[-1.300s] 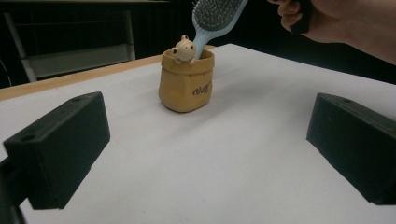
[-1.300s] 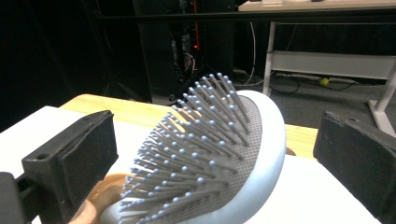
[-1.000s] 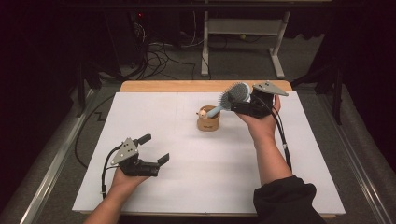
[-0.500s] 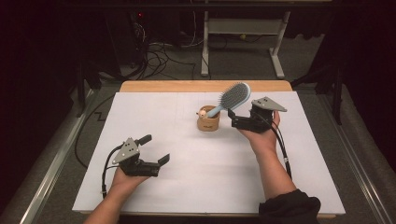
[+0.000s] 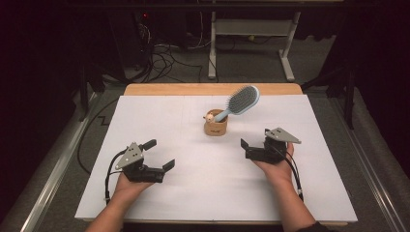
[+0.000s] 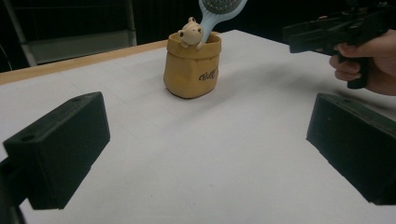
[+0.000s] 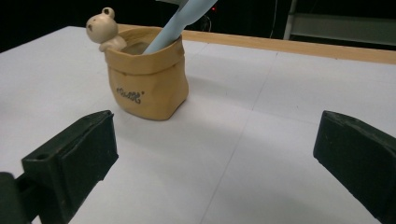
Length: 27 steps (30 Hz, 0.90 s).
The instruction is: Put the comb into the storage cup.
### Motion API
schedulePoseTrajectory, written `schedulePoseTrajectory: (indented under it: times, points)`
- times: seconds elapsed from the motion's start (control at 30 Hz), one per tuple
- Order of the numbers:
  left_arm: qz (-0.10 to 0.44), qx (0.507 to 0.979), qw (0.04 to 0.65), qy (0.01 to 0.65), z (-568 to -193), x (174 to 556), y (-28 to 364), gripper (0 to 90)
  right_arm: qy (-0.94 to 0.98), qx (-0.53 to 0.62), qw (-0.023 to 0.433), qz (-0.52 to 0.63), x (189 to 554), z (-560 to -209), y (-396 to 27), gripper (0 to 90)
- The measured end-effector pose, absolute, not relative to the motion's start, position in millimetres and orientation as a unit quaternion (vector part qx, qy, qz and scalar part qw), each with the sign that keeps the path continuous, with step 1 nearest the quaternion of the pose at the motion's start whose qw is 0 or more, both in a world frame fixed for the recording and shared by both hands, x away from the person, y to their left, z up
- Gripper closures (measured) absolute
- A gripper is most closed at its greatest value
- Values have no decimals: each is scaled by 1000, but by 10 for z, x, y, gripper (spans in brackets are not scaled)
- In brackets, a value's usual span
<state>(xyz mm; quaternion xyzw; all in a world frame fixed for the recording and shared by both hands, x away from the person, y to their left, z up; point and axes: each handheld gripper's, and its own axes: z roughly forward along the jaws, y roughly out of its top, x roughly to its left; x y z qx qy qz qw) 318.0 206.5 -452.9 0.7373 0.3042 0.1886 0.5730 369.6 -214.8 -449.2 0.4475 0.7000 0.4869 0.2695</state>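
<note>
A tan sack-shaped pot (image 5: 216, 125) with a small bear figure on its rim stands in the middle of the white table. A light-blue hairbrush (image 5: 242, 99) leans in it, handle down and head up to the right. My right gripper (image 5: 245, 150) is open and empty, a short way in front of and right of the pot. My left gripper (image 5: 160, 154) is open and empty at the front left. The left gripper view has the pot (image 6: 191, 65) ahead between my open jaws, and the other gripper (image 6: 327, 30) at the right. The right gripper view has the pot (image 7: 147, 79) and the brush handle (image 7: 177, 23) close ahead.
A white sheet (image 5: 193, 193) covers the table, with a wooden strip (image 5: 169, 89) bare along the far edge. Behind the table the floor holds cables (image 5: 164, 58) and a white metal frame (image 5: 251, 34).
My right gripper has let go of the hairbrush and drawn back toward the person, down to the table. The brush stays leaning in the pot. The left gripper has not moved.
</note>
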Motion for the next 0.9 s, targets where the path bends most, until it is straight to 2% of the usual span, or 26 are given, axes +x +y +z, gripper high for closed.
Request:
schedulePoseTrajectory:
  times: [0.23,0.57,0.9]
  points:
    - [192,735,571,311,-4529,3172,2133,0,698,427,272,506,3285,-4519,-2358,4]
    - [195,730,569,325,-4559,3114,2289,0,676,432,295,519,2922,-4517,-2753,4]
    - [197,724,569,337,-4589,3054,2356,0,672,425,307,523,2789,-4506,-2884,4]
